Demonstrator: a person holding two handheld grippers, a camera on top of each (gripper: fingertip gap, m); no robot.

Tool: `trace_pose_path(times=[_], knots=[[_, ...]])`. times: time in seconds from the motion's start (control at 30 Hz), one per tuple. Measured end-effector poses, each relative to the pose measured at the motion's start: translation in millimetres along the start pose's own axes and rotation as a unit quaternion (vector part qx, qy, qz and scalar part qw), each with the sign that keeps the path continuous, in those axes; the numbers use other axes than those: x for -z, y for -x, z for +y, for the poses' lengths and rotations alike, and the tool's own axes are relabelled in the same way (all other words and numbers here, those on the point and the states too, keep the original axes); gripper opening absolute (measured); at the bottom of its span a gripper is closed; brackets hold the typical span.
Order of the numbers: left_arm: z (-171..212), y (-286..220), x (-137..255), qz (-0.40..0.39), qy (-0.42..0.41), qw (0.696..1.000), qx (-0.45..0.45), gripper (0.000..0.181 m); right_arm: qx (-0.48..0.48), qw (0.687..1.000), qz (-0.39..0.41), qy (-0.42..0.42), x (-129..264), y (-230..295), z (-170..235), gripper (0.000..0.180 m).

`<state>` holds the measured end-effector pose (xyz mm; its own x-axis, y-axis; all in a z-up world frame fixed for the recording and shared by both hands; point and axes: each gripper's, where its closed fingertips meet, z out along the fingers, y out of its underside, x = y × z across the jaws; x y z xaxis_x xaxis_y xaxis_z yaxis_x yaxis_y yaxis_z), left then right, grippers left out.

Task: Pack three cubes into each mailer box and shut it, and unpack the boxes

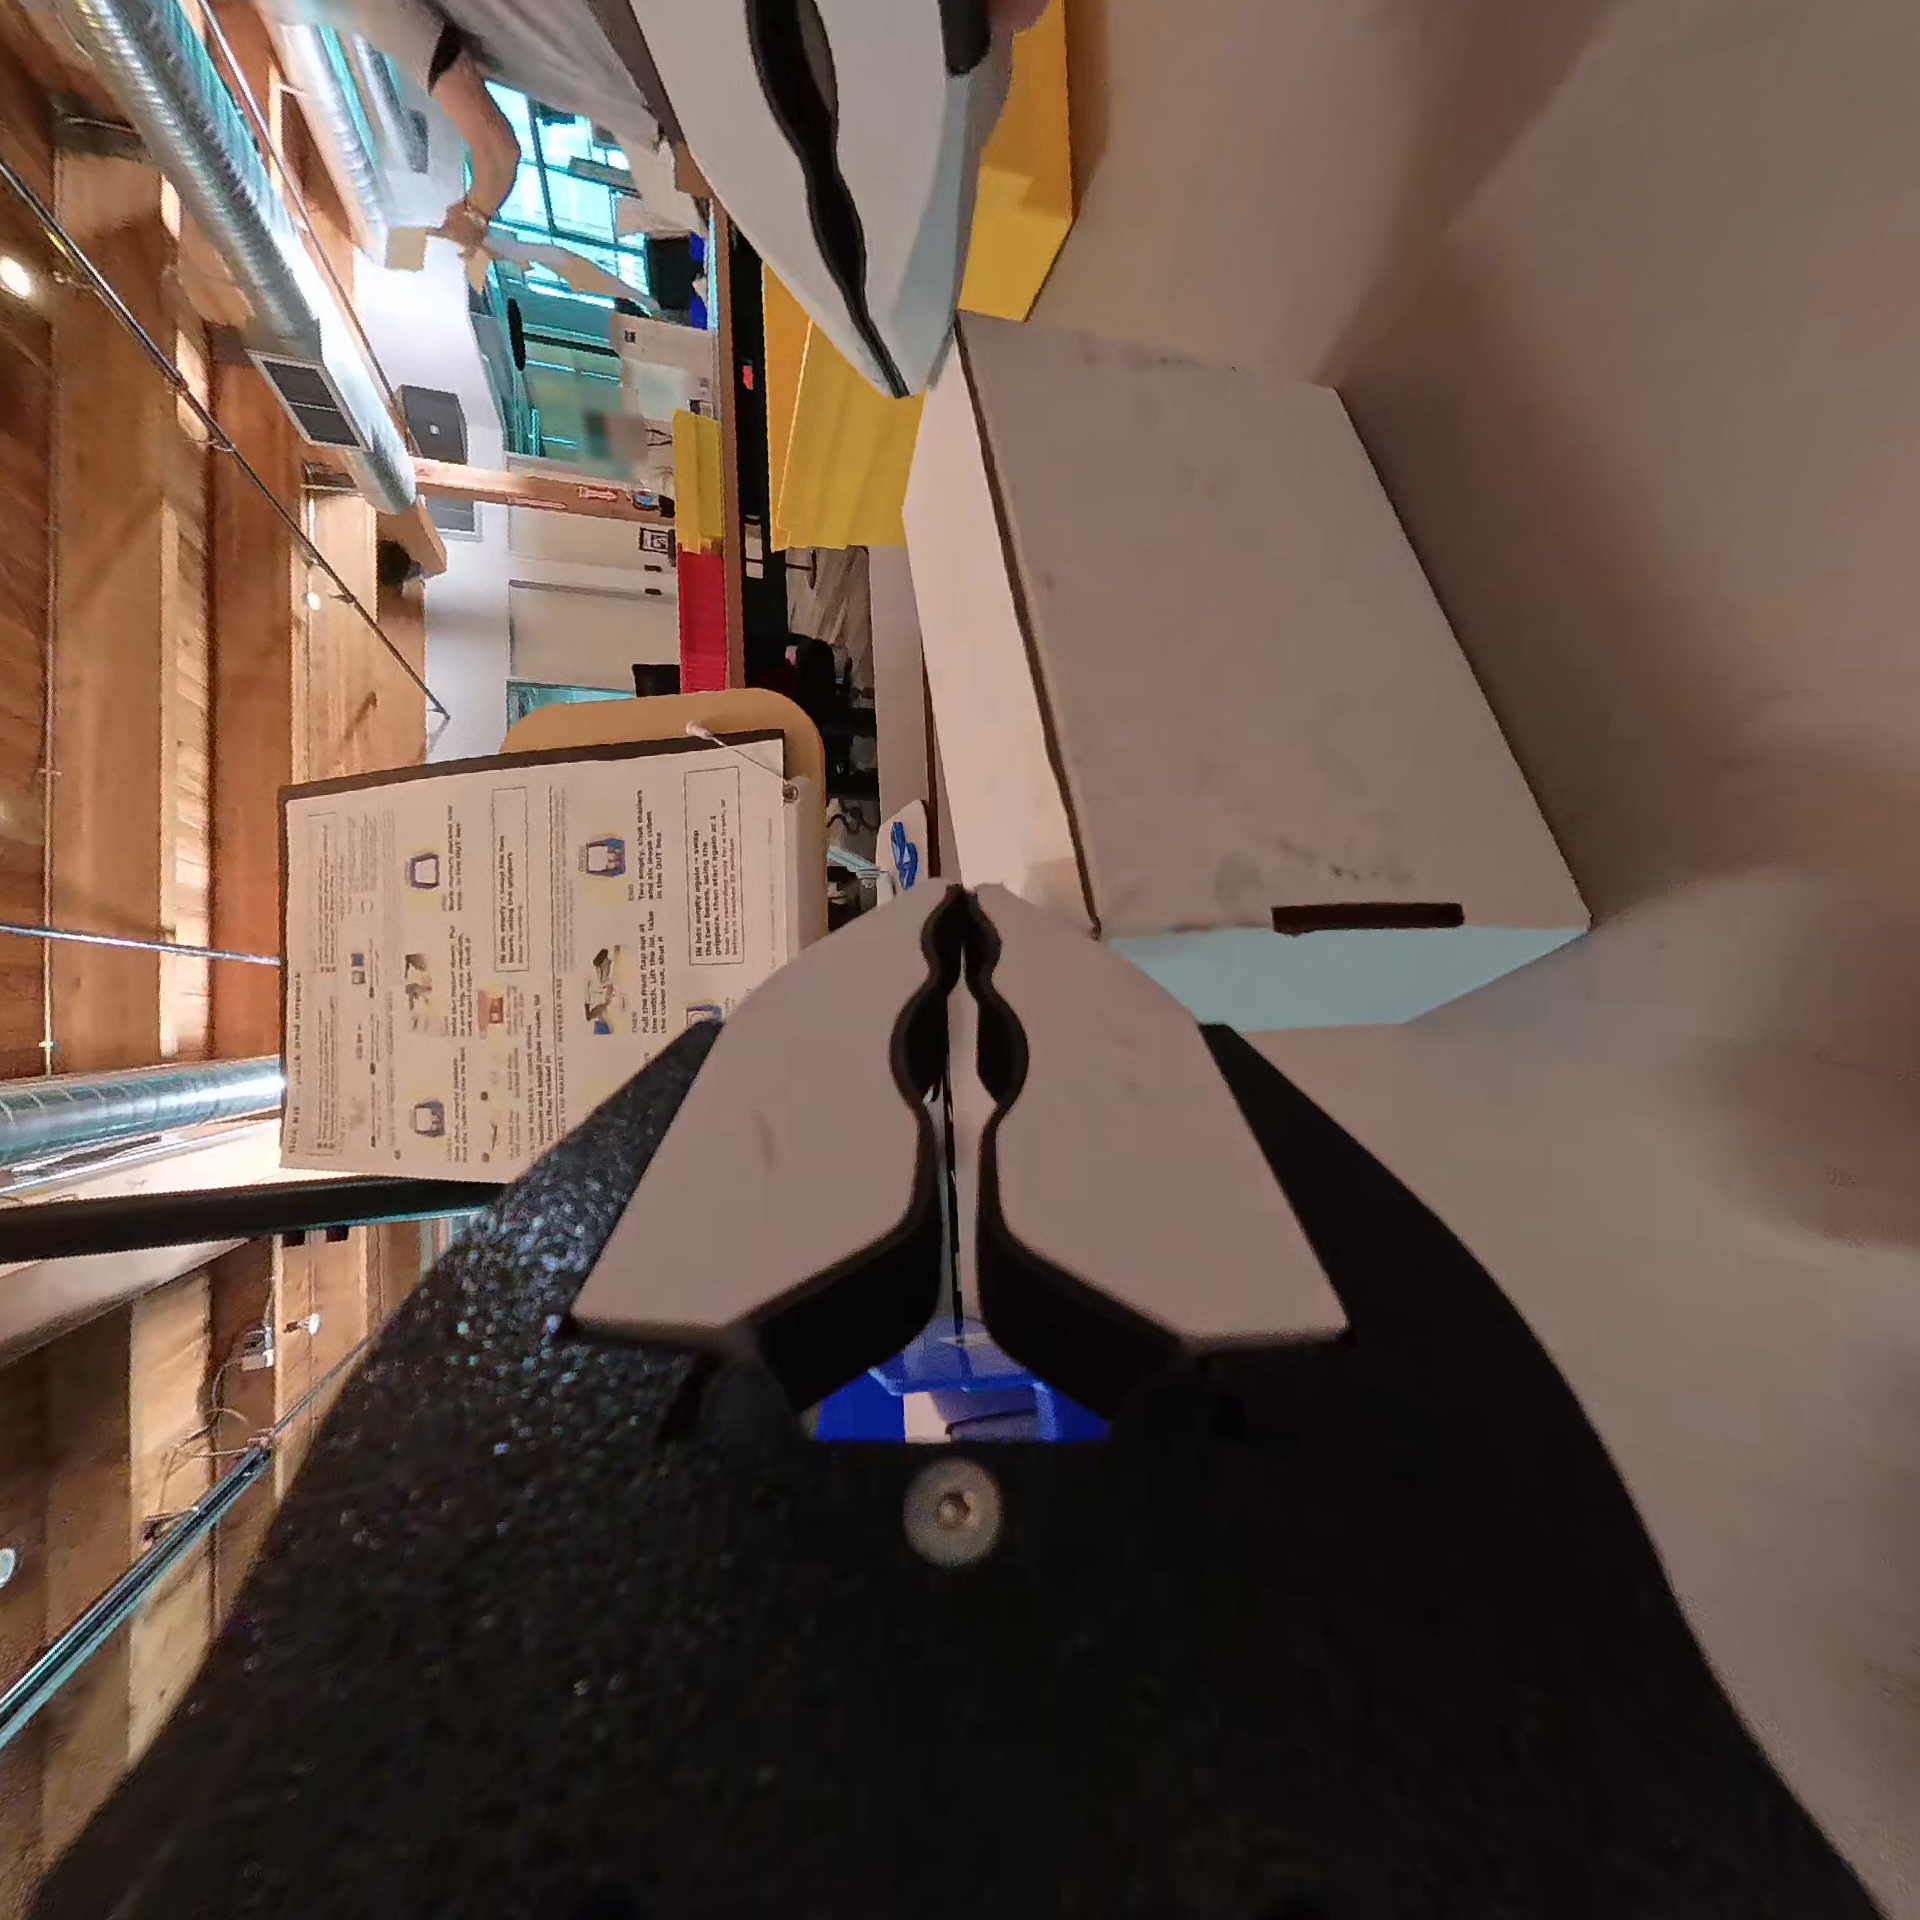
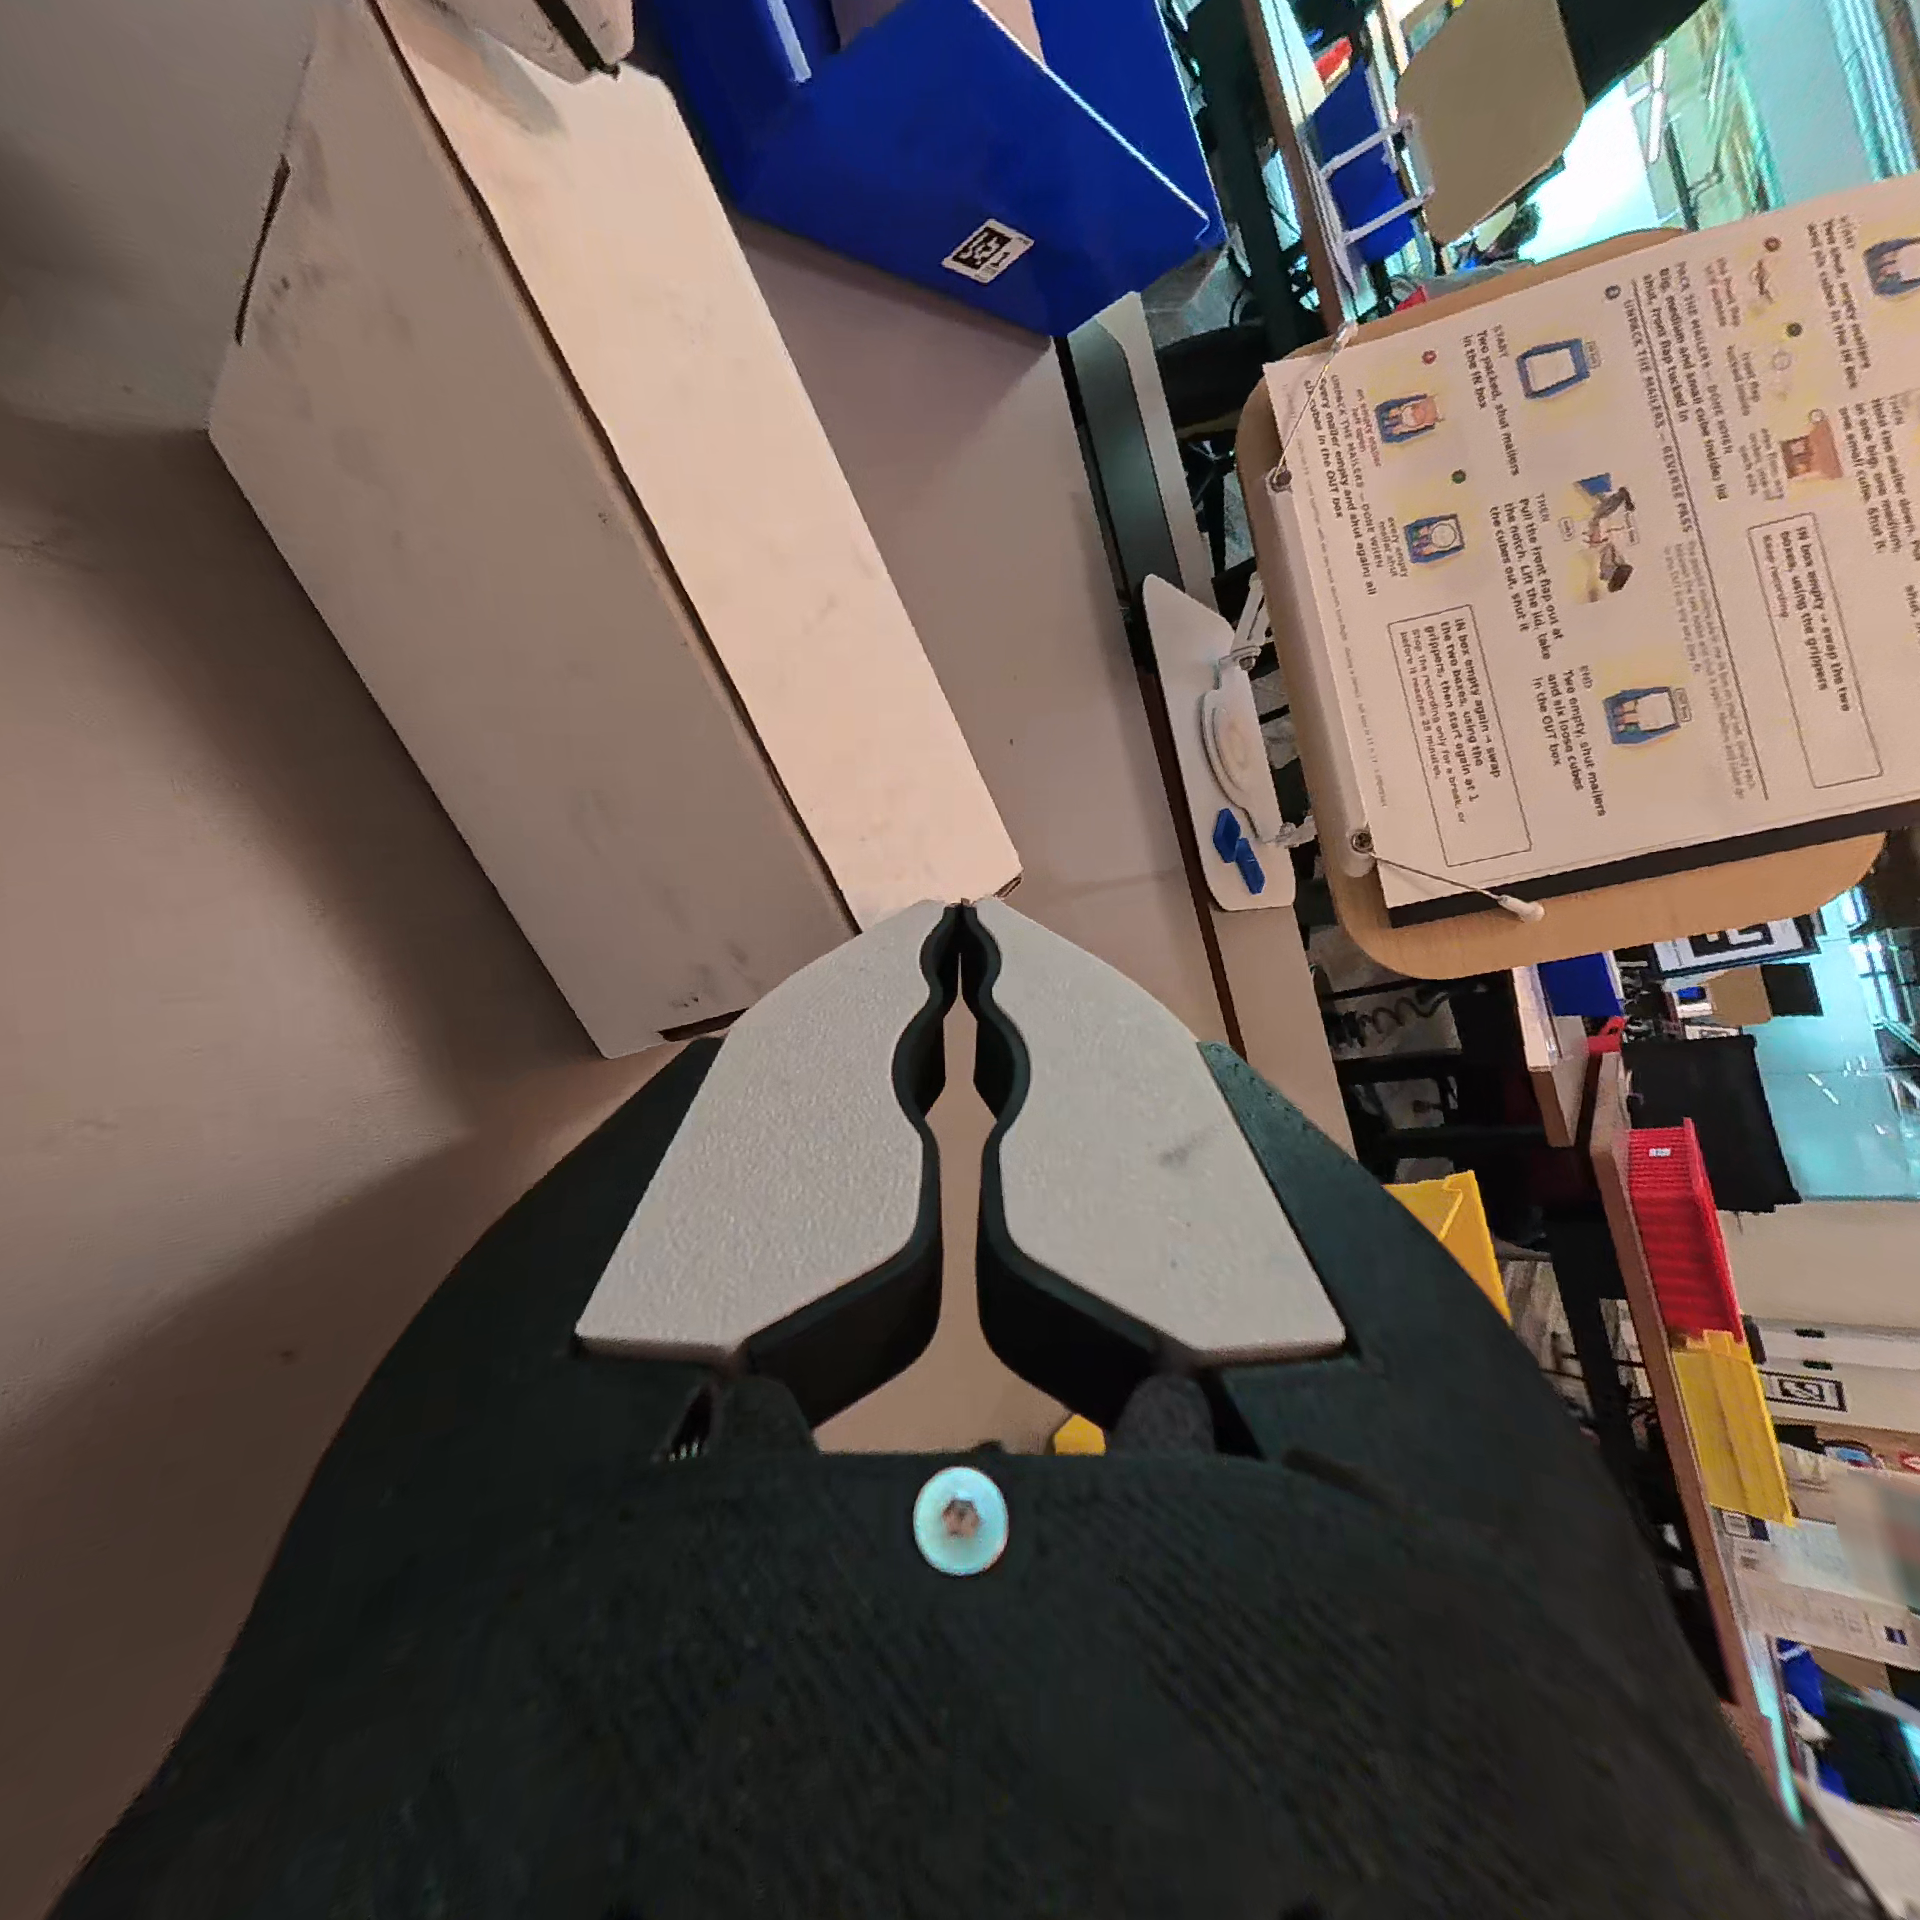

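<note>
Here the white mailer box (image 2: 582,582) lies shut beside a blue bin (image 2: 935,177).

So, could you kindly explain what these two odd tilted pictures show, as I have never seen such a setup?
There is no robot here: a person holds a two-finger gripper in each hand, and each carries a camera looking along its fingers. One picture comes from the left gripper, the other from the right gripper. Both are shut and hold nothing. On the pale table lies a closed white mailer box, seen from both sides. Behind it stand a blue bin and an instruction sheet on a stand. The cameras are turned sideways, hence the tilt.
</note>
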<state>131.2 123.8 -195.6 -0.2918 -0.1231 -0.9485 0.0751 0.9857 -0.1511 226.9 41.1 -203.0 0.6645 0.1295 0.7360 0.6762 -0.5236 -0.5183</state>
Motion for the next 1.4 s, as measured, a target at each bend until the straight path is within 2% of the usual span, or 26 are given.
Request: trace_pose_path(times=[0.07, 0.17, 0.2, 0.27, 0.37, 0.43, 0.47, 0.5, 0.6, 0.77, 0.93, 1.07, 1.1, 1.13, 1.17, 1.4], knots=[[1.3, 0.4, -0.2, -0.005, -0.005, 0.999, 0.043, 0.0, -0.015, 1.0, -0.006, -0.006, -0.3, -0.2, 0.0, 0.0], [5.7, 0.7, 4.0, -0.015, -0.02, 0.987, 0.158, 0.0, -0.041, 0.998, -0.041, -0.017, 2.7, 1.3, -0.4, 0.0], [12.9, 7.9, 6.6, -0.039, -0.015, 0.977, 0.211, 0.001, -0.05, 0.997, -0.063, -0.016, 6.3, 2.6, -1.4, 0.004], [25.1, 24.9, 15.7, -0.085, -0.039, 0.933, 0.347, 0.011, -0.084, 0.99, -0.104, -0.038, 16.1, 0.7, -15.7, 0.041], [37.8, 37.7, 24.7, -0.068, -0.082, 0.843, 0.527, 0.039, -0.114, 0.965, -0.231, -0.048, 28.3, 14.3, -46.7, 0.09], [37.1, 41.0, 26.0, -0.035, -0.1, 0.811, 0.575, 0.06, -0.057, 0.965, -0.253, -0.019, 21.4, 13.0, -54.8, 0.092], [34.9, 41.2, 26.0, -0.017, -0.105, 0.804, 0.584, 0.064, -0.019, 0.967, -0.255, 0.003, 14.0, 12.3, -55.2, 0.104], [33.1, 40.0, 26.3, -0.001, -0.103, 0.802, 0.589, 0.067, 0.018, 0.965, -0.26, 0.022, 5.7, 12.8, -55.6, 0.107], [29.3, 34.4, 28.4, 0.023, -0.097, 0.8, 0.592, 0.074, 0.075, 0.942, -0.32, 0.067, -17.3, 26.9, -57.1, 0.101], [35.1, 20.8, 37.6, 0.057, -0.062, 0.81, 0.58, 0.082, 0.088, 0.893, -0.422, 0.127, -39.7, 50.5, -56.0, 0.095], [41.9, 27.6, 46.7, 0.053, -0.087, 0.784, 0.613, 0.083, 0.121, 0.853, -0.478, 0.17, -45.8, 67.0, -48.4, 0.1], [46.7, 24.5, 47.5, 0.06, -0.085, 0.777, 0.621, 0.083, 0.149, 0.844, -0.478, 0.194, -53.5, 75.8, -39.9, 0.097], [46.9, 23.3, 47.5, 0.061, -0.083, 0.779, 0.619, 0.083, 0.154, 0.846, -0.472, 0.195, -56.2, 76.8, -38.7, 0.092], [46.9, 22.7, 47.4, 0.061, -0.081, 0.781, 0.616, 0.083, 0.16, 0.843, -0.475, 0.198, -56.6, 78.3, -37.1, 0.079], [46.8, 22.0, 47.1, 0.061, -0.079, 0.783, 0.614, 0.083, 0.164, 0.84, -0.477, 0.198, -56.5, 79.7, -36.4, 0.077], [49.6, 12.1, 42.6, 0.072, -0.055, 0.789, 0.608, 0.079, 0.189, 0.835, -0.473, 0.21, -44.1, 74.3, -27.0, 0.075]])
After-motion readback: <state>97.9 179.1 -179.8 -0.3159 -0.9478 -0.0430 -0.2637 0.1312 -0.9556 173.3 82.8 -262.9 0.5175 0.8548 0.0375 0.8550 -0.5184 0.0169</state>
